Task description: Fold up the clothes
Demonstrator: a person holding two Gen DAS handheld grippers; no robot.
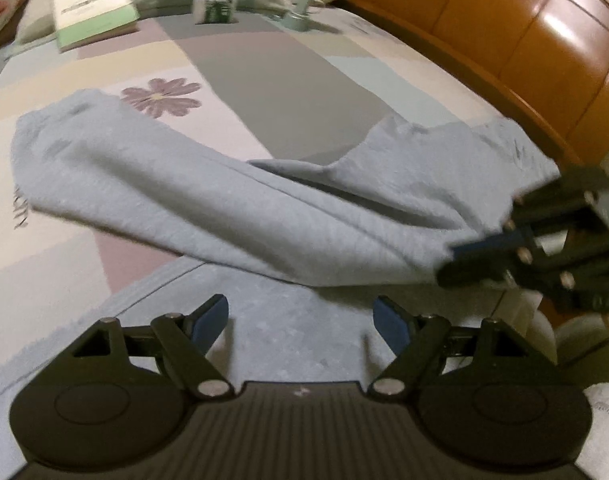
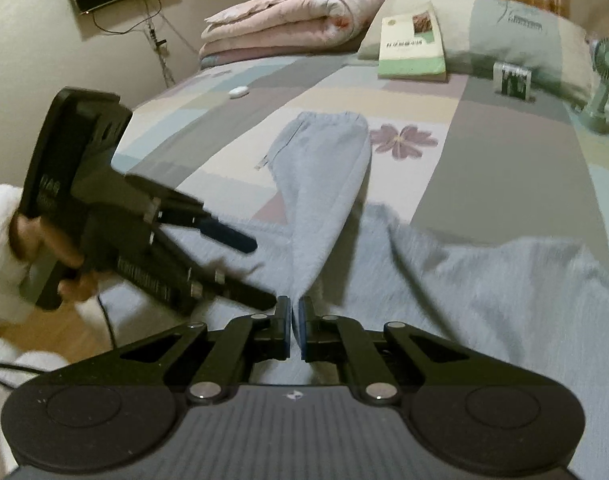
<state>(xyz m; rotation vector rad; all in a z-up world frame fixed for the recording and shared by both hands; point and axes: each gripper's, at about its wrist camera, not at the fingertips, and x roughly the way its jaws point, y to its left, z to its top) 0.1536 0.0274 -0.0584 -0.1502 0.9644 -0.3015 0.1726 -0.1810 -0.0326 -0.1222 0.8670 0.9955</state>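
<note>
1. My right gripper (image 2: pixel 295 322) pinches the light blue trousers (image 2: pixel 324 184), one leg lifted off the bed (image 2: pixel 504 152).
2. My left gripper (image 1: pixel 300 320) hovers spread over the cloth.
3. The thin pinch could slip, dropping the leg crooked.

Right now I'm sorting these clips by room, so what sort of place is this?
Most likely a bedroom: the clothes lie on a bed with a patchwork sheet, a pillow and rolled pink quilt at its far end, and a wooden headboard alongside.
</note>
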